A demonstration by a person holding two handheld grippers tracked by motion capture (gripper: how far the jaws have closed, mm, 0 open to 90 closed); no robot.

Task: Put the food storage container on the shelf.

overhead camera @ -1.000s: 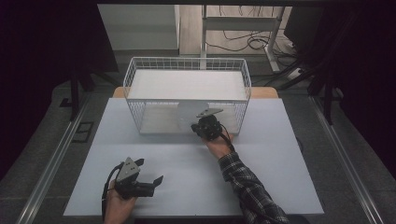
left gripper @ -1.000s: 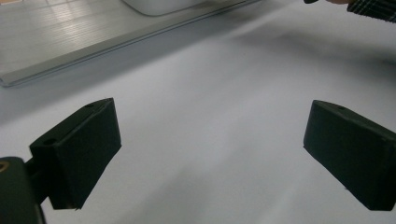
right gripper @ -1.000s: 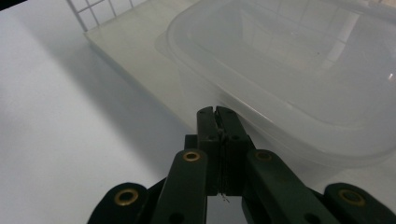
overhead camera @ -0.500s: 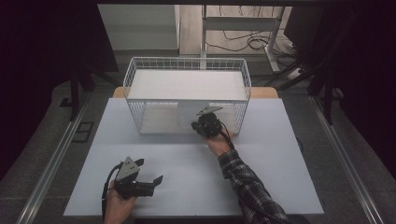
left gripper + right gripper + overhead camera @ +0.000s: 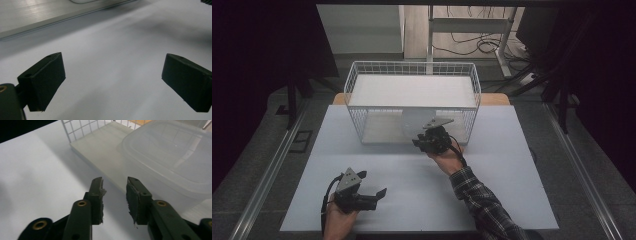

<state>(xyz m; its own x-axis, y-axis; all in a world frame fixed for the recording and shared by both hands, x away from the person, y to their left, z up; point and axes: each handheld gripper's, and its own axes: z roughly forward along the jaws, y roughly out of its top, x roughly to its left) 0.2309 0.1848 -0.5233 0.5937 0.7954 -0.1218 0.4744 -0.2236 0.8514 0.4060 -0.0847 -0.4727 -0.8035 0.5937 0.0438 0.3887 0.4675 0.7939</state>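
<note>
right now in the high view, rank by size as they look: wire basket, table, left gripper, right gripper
1. table
2. wire basket
3. left gripper and right gripper: they look much alike; the left is nearer the camera, so I won't rank them.

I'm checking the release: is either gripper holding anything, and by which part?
Nothing is held. The right gripper has just opened, empty, near the plastic container; the left gripper is open over the table.
</note>
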